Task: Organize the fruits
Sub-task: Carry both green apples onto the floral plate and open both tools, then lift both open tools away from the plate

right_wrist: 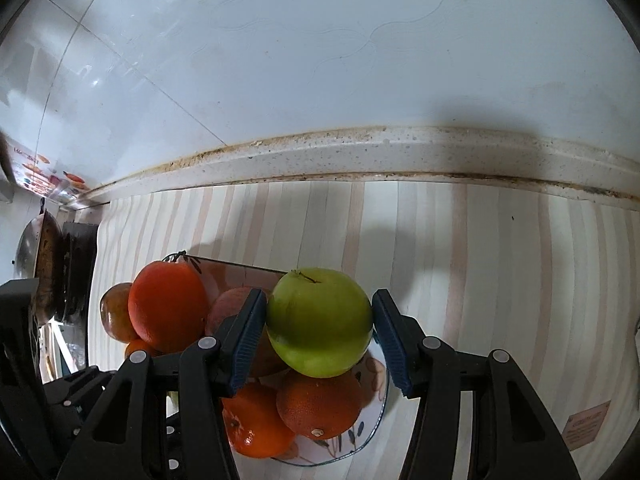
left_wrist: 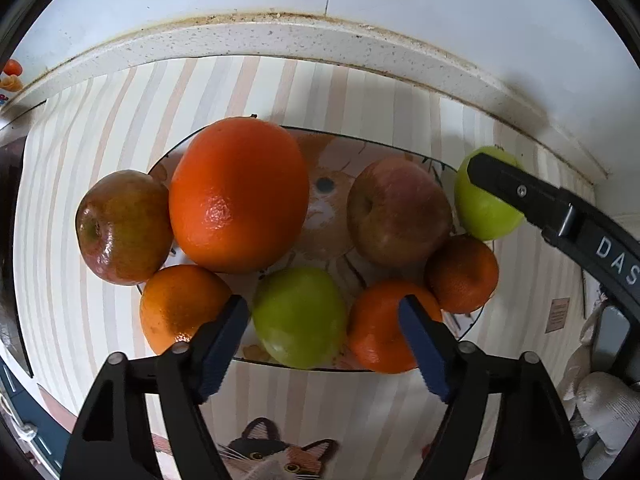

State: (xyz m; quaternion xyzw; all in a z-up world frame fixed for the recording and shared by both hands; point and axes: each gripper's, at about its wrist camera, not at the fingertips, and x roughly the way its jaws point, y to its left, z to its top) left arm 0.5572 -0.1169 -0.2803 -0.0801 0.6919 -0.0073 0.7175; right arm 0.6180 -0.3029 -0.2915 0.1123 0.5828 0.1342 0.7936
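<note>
A patterned plate (left_wrist: pixel 332 168) holds a large orange (left_wrist: pixel 238 196), two red apples (left_wrist: pixel 124 226) (left_wrist: pixel 398 210), a green apple (left_wrist: pixel 300 316) and three small oranges (left_wrist: pixel 176 304) (left_wrist: pixel 380 328) (left_wrist: pixel 462 274). My left gripper (left_wrist: pixel 324 344) is open and empty, just in front of the plate's near rim. My right gripper (right_wrist: pixel 320 340) is shut on a second green apple (right_wrist: pixel 320 320), held above the plate's right edge (right_wrist: pixel 380 412); it also shows in the left wrist view (left_wrist: pixel 484 208).
The plate sits on a striped mat (left_wrist: pixel 100 128) with a cat picture (left_wrist: pixel 272 456). A speckled counter ledge (left_wrist: pixel 280 36) and tiled wall (right_wrist: pixel 320 60) lie behind. A pan (right_wrist: pixel 36 272) hangs at far left.
</note>
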